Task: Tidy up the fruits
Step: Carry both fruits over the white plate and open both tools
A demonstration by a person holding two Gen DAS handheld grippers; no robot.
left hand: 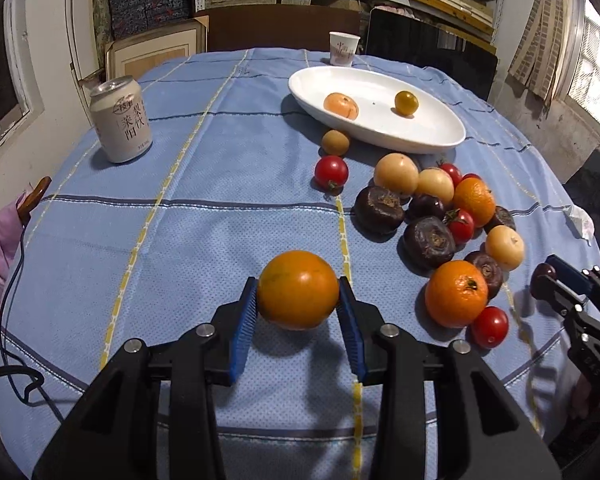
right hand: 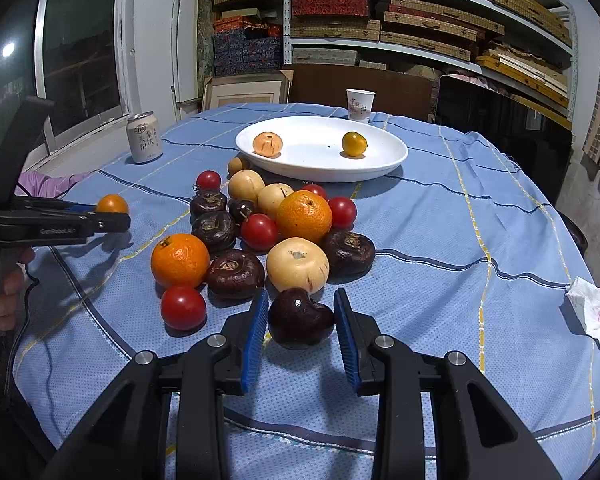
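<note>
Fruits mostly wait: your left tongs [left hand: 298,304] clamp a smooth round orange fruit [left hand: 298,295], your right tongs [right hand: 301,322] grip a dark glossy water chestnut [right hand: 300,318]. Ahead, the white oval dish [right hand: 380,168] holds two; the pile [right hand: 268,232] between remains.

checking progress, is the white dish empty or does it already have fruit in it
Not empty: the white dish holds two pieces, a pale orange fruit and a yellow-orange fruit, lying apart.

Even indoor light sharpens both fisheye views; fruit casts soft shadows on the tablecloth [left hand: 180,240], the window [left hand: 596,64] glares white, and edges curve into dark corners.
</note>
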